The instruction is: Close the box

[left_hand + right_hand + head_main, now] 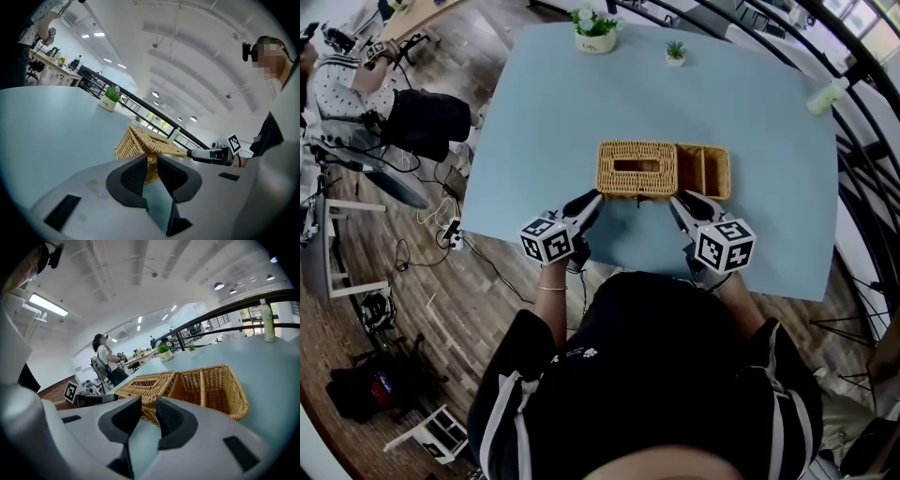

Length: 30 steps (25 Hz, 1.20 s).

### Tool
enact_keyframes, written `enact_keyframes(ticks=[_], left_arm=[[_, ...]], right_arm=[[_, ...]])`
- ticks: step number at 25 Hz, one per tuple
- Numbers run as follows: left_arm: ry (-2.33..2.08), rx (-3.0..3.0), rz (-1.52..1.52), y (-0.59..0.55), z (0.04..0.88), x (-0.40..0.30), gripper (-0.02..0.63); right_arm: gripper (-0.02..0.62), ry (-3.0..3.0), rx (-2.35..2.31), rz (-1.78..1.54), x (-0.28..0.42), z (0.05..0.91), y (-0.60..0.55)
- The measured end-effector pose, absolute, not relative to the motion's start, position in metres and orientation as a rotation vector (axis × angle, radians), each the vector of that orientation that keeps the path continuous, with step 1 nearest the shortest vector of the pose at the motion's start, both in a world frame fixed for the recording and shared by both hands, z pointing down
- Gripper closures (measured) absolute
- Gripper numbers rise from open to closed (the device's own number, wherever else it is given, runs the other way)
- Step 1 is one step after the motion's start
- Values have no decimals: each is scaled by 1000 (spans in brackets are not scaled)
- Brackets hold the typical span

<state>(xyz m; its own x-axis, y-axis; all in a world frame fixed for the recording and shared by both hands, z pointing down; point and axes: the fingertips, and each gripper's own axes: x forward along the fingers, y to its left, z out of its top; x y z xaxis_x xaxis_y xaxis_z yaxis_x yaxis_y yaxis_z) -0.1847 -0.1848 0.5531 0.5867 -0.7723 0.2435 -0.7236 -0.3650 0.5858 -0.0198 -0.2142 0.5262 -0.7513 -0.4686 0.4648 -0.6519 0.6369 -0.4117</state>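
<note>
Just in front of the wicker box [664, 170] on the blue table [534, 112], the left gripper [593, 198] sits at its left front corner and the right gripper [678, 201] at mid-front. Each gripper's own view shows its jaws slightly parted, pinching nothing. Only the right gripper view looks into the open compartments [213, 387]; the left gripper view catches just the box's corner.

Blue table [562, 112]: wicker box [661, 171], potted plants [595, 33]

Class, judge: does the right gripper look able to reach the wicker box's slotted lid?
Probably yes: the right gripper is in front of the wicker box, with nothing between it and the slotted lid.
</note>
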Motion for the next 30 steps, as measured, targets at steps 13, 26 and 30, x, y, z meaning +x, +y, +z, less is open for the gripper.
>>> enact_keyframes(ticks=[13,26,30], left_arm=[[-1292,2151,-74,-175,534,-194,546],[-1373,2441,-27,-186,447,-170,548],[-1380,2506,29,-187,436,-163,548]], right_arm=[[595,-2613,1012,698,-8,496,-229],[595,-2734,1126,557,1,447,-239],[595,-2736,1167,549,7,443,-242]])
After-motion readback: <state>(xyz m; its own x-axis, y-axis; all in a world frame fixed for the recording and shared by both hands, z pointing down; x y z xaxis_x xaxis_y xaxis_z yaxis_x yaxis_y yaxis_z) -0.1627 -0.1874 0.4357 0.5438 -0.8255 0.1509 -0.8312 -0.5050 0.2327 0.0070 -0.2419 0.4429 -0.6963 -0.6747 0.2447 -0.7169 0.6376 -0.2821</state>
